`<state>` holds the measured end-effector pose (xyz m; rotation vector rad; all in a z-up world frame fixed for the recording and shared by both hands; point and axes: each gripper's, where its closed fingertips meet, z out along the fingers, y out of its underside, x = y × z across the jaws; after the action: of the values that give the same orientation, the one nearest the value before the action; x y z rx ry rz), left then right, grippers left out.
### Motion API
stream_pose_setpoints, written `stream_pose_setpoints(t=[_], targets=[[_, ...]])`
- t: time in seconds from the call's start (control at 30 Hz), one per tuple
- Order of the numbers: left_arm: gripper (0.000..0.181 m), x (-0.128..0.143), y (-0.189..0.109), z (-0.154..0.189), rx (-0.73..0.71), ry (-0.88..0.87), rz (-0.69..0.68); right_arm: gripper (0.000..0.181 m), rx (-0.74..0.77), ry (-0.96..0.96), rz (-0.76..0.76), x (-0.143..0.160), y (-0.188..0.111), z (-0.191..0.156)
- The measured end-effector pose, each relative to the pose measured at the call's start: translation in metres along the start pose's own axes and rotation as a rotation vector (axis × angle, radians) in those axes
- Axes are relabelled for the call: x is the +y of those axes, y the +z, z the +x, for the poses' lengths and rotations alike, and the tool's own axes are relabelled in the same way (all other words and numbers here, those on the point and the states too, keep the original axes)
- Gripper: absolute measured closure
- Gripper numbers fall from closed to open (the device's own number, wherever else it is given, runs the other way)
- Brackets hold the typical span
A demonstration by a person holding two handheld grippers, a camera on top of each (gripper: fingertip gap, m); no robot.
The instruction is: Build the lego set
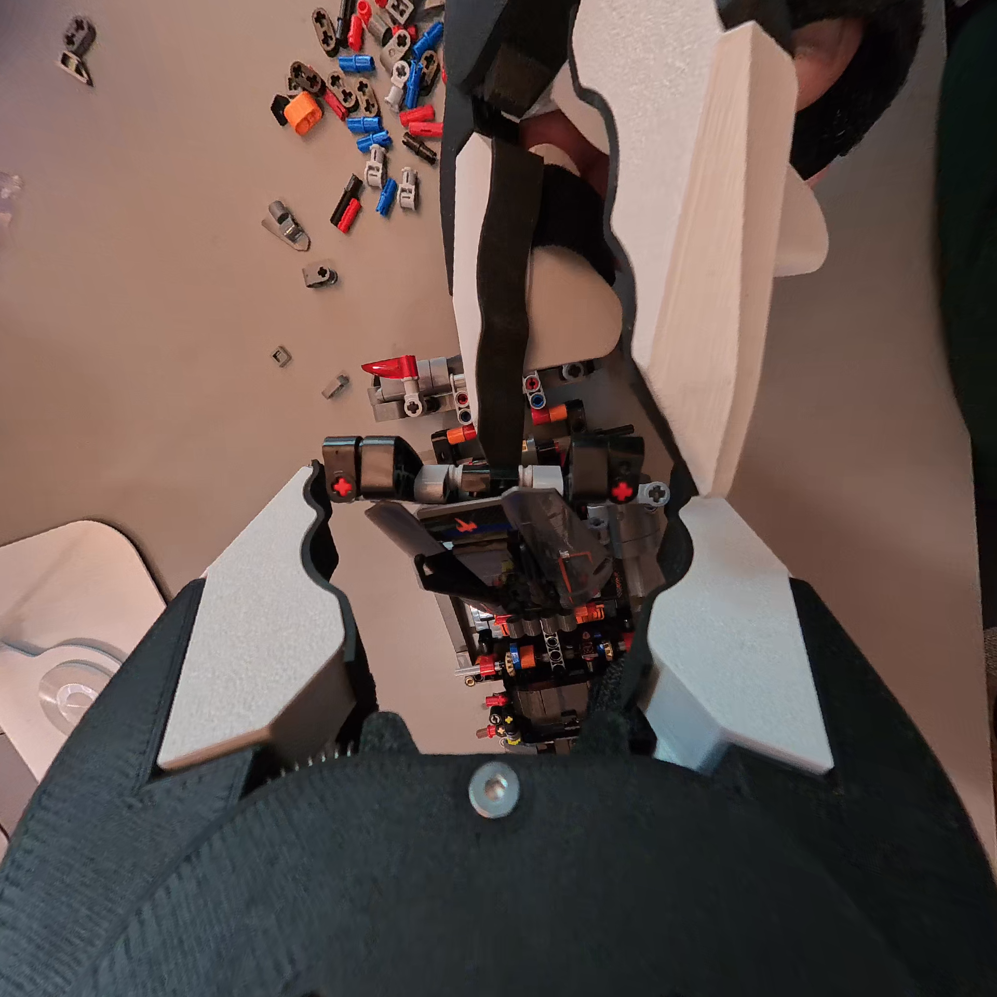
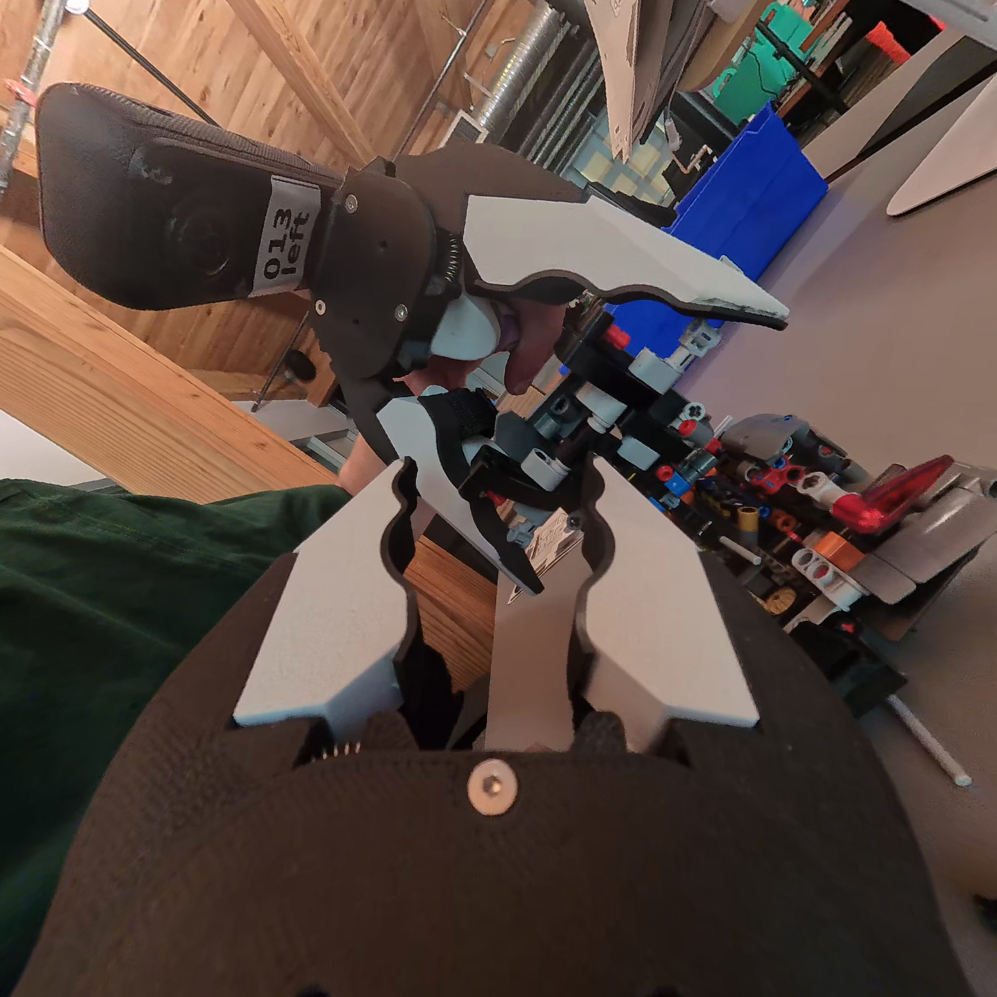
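Two grippers work one lego model (image 1: 539, 561), a black, grey and orange Technic vehicle lying on the tabletop (image 1: 162, 323) at centre of the left wrist view. Left gripper (image 1: 499, 518): fingers spread wide either side of the model's front end, left finger clear of it, right finger close by its side, contact cannot be told. Right gripper (image 1: 539, 410) comes in from 12 o'clock in that view, its fingers spread around the model's far part; a black strap hangs from it over the cross axle assembly (image 1: 485, 475) with red axle ends. In the right wrist view the right gripper (image 2: 499, 485) shows its fingers apart, black and grey model parts just past the tips, nothing clearly pinched; the left gripper (image 2: 620, 431) sits at 12 o'clock with fingers open over the same black beam section. Loose parts pile (image 1: 372, 91), blue and red pins, grey connectors and an orange piece, lies at 11 o'clock, well apart from the model. Red wedge piece (image 1: 391, 367) sits at the model's far left corner.

Step, judged: steadying and seating the front axle subassembly mid-build. Next move likely needs one gripper to close on the chassis for bracing while the other presses or fetches a pin from the pile.
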<state>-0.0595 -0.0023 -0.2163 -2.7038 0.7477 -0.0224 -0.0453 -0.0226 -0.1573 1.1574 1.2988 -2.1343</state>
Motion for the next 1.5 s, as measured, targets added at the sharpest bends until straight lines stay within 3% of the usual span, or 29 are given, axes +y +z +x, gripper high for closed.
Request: stream_pose_setpoints(t=[0.47,0.77,1.5], targets=[[0.061,0.004,0.000,-0.004,0.045,-0.047,0.041,0.124,0.013,0.000,0.032,-0.009,-0.006,0.004],[0.061,0.005,0.002,-0.005,0.057,-0.064,0.056,0.112,0.022,0.001,0.033,-0.010,-0.001,0.006],[0.057,0.015,0.006,-0.012,-0.085,-0.131,0.105,0.112,0.066,0.124,0.059,-0.013,0.008,0.012]])
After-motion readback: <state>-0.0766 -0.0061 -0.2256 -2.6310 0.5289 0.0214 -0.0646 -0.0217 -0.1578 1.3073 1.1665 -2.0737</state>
